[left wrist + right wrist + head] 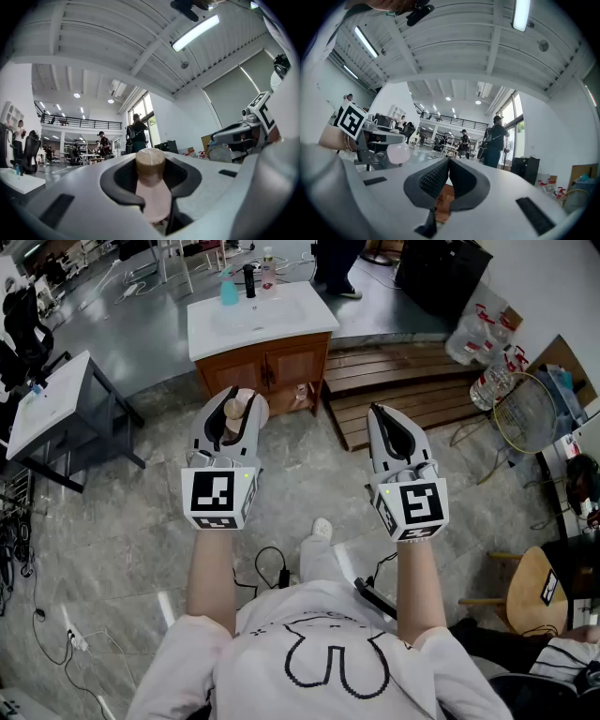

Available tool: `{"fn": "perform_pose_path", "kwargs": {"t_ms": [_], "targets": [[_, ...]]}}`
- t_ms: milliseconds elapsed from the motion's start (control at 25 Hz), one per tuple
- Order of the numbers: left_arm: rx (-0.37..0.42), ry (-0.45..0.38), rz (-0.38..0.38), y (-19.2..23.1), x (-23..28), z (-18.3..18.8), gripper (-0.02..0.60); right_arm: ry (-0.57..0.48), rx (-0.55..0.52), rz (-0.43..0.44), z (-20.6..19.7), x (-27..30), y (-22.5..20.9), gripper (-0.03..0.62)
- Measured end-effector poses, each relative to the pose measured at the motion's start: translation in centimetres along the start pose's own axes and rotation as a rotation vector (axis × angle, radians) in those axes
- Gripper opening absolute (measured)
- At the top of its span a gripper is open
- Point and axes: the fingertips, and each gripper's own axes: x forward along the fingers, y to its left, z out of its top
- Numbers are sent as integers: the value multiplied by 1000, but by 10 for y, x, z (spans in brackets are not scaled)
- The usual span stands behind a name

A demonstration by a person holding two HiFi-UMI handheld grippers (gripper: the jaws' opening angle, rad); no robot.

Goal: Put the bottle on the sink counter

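Note:
A pale pink bottle [251, 409] with a tan cap [232, 411] is held in the air by my left gripper [234, 401], whose jaws are shut on its body. In the left gripper view the bottle [154, 199] stands between the jaws with its cap [150, 161] pointing forward. My right gripper [380, 414] is level with the left one, shut and holding nothing; its ribbed pads [436, 178] meet. The sink counter [281, 322], a white top on a wooden cabinet, stands some way ahead across the floor.
On the counter's back edge stand a teal bottle [229, 289], a dark bottle [249, 279] and a clear bottle [268, 268]. Wooden pallets [403, 381] lie right of the cabinet. A grey table [56, 399] is at the left, and cables [272, 563] lie on the floor.

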Motion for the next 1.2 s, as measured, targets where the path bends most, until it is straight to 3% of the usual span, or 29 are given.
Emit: {"fn": "perform_pose_path", "kwargs": {"t_ms": [400, 1200], "targets": [[-3, 2, 30, 9, 35, -12, 123, 6, 5, 24, -17, 33, -24, 28], [46, -13, 102, 19, 229, -18, 123, -55, 23, 125, -50, 188, -155, 28]]}}
